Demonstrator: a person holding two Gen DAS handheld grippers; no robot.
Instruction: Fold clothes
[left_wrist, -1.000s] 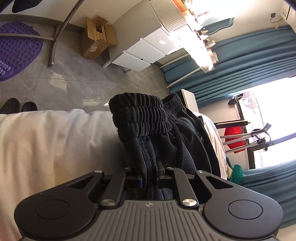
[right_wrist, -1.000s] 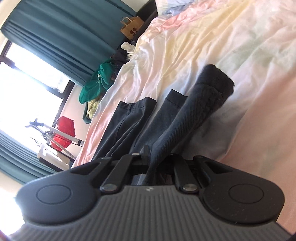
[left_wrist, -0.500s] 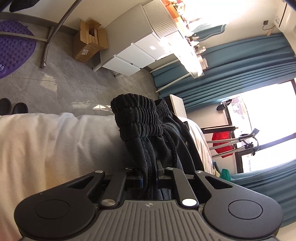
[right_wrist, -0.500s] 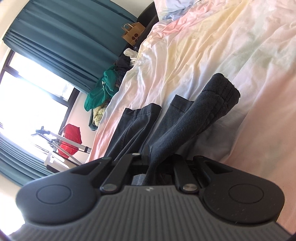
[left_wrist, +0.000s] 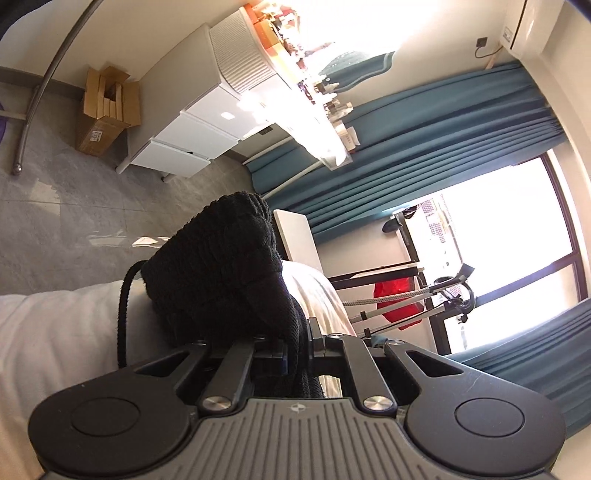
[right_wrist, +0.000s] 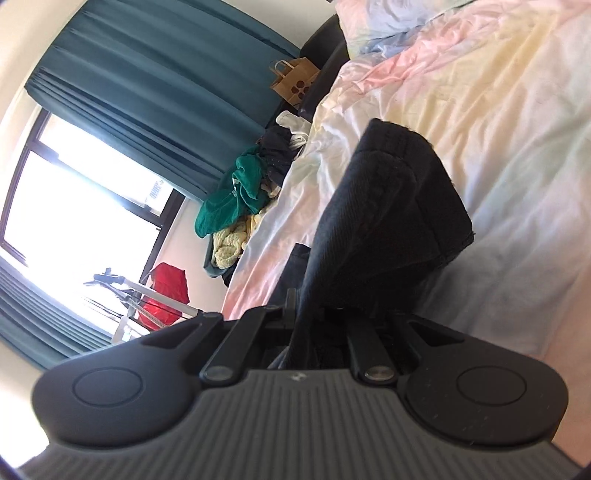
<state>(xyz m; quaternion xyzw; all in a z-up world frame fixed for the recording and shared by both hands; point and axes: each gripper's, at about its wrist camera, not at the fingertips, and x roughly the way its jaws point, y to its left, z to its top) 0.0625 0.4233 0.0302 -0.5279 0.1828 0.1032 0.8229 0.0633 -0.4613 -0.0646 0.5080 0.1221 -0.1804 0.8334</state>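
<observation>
the black trousers (left_wrist: 229, 273) are grasped at two places and held up above the bed (right_wrist: 480, 110). in the left wrist view, the left gripper (left_wrist: 297, 350) is clenched on the ribbed elastic waistband, which is bunched into a thick roll just ahead of the fingers; a black drawstring (left_wrist: 123, 306) is looped down at the left over the pale sheet. in the right wrist view, the right gripper (right_wrist: 306, 321) is clenched on the dark fabric near a hemmed leg end (right_wrist: 399, 206), which is folded over and raised clear of the pastel sheet. a pile of clothes (right_wrist: 236, 192) with a green garment is seen by the teal curtains (right_wrist: 147, 92), and a paper bag (right_wrist: 295, 79) is set near the head of the bed. white drawers (left_wrist: 192, 129) and a cardboard box (left_wrist: 105, 110) are seen on the grey floor.
</observation>
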